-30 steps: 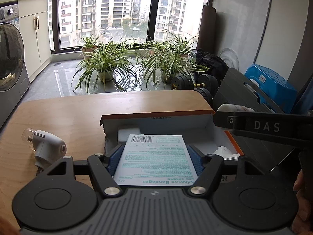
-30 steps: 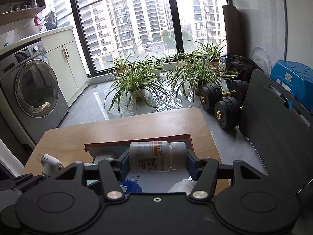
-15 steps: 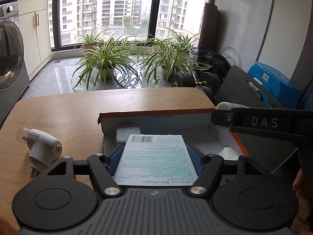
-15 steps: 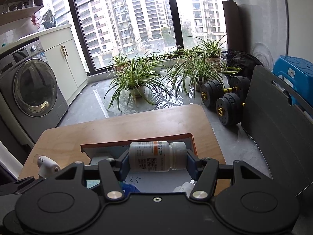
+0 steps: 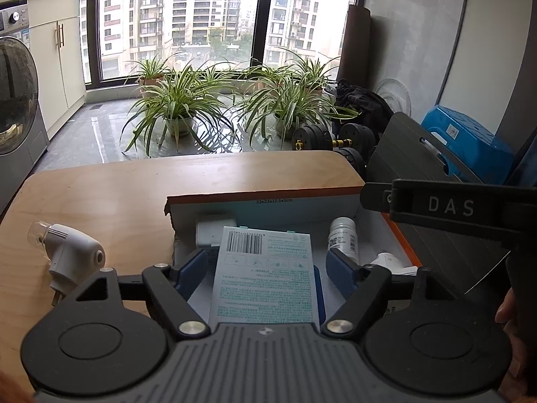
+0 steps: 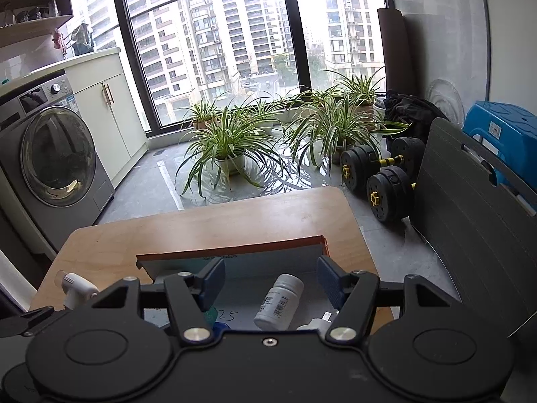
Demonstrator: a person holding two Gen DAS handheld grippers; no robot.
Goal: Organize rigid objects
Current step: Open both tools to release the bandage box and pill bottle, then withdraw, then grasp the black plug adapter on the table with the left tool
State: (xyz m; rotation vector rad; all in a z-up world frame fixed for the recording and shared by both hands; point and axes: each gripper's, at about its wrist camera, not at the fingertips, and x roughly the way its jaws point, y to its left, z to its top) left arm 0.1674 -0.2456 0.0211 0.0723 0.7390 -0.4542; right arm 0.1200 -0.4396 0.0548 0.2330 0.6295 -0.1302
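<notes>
Now both claws were opening, nothing pinched: left gripper [image 5: 266, 263] freed bandage box [image 5: 265, 275], right gripper [image 6: 270, 280] freed pill bottle [image 6: 279, 302]; both lay inside cardboard box [image 5: 261, 198]. Plug adapter [image 5: 68, 252] remained outside, left of cardboard box.

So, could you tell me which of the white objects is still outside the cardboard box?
The white plug adapter, lying on the bare wooden table left of the box. The white pill bottle already lies inside it.

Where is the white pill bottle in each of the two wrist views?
Left wrist view: white pill bottle lies in the box, right of centre, beside the bandage box.
Right wrist view: pill bottle lies low at centre, below the opening jaws, untouched.
Shared landmark: the box's orange rim.
</notes>
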